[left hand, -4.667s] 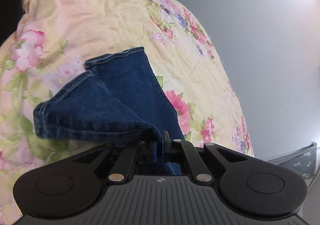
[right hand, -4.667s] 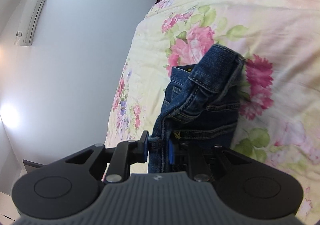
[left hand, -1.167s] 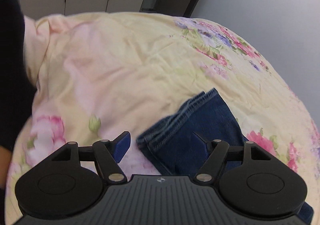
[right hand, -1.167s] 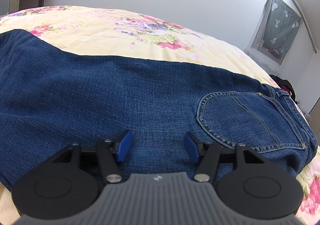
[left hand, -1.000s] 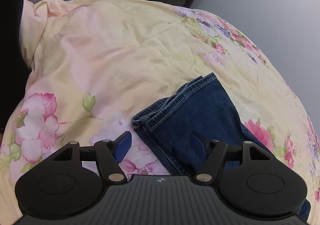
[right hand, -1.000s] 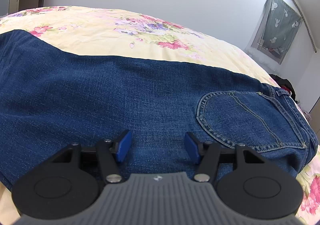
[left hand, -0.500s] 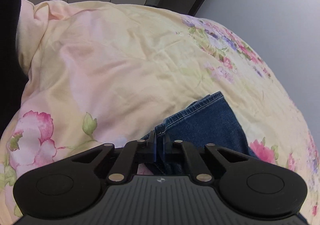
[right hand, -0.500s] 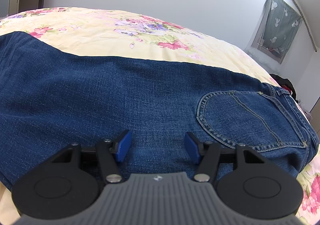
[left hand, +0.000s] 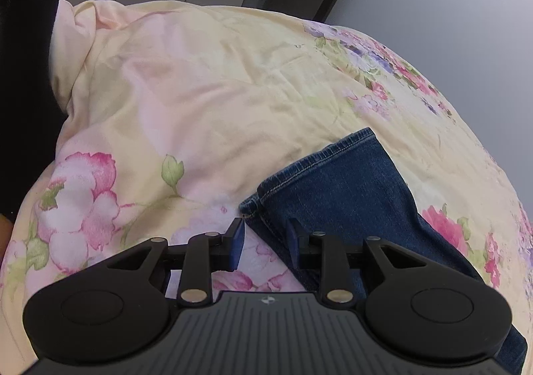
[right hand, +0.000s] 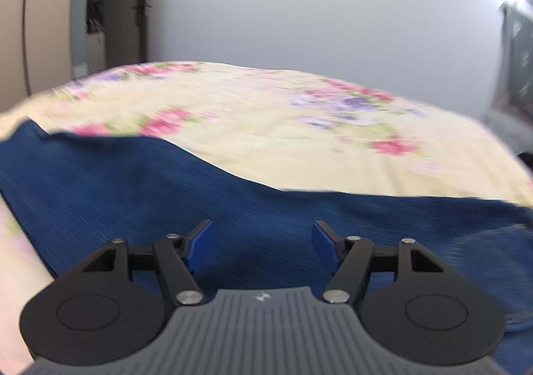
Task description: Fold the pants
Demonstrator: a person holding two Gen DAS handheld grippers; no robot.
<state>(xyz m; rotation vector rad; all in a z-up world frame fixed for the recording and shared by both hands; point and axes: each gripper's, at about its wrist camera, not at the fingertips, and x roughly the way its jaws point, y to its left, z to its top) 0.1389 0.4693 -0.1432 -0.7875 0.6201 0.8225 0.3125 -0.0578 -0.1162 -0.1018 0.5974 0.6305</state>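
Your left hand-held gripper point(left hand: 265, 243) was opening, pads straddling the hem edge of the jeans point(left hand: 346, 195) without pinching it. Your right hand-held gripper point(right hand: 261, 245) was closing over the denim, nothing grabbed. Jeans lay flat on the floral bedspread point(left hand: 200, 92), grey wall point(right hand: 299, 2) behind

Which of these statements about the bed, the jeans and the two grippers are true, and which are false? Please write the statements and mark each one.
1. The jeans lie on a floral bedcover. True.
2. The left gripper is clamped on the hem. False: its jaws are opening, pads apart beside the hem.
3. The right gripper hangs over plain white sheets. False: over blue denim.
4. The right wrist view is blurred. True.
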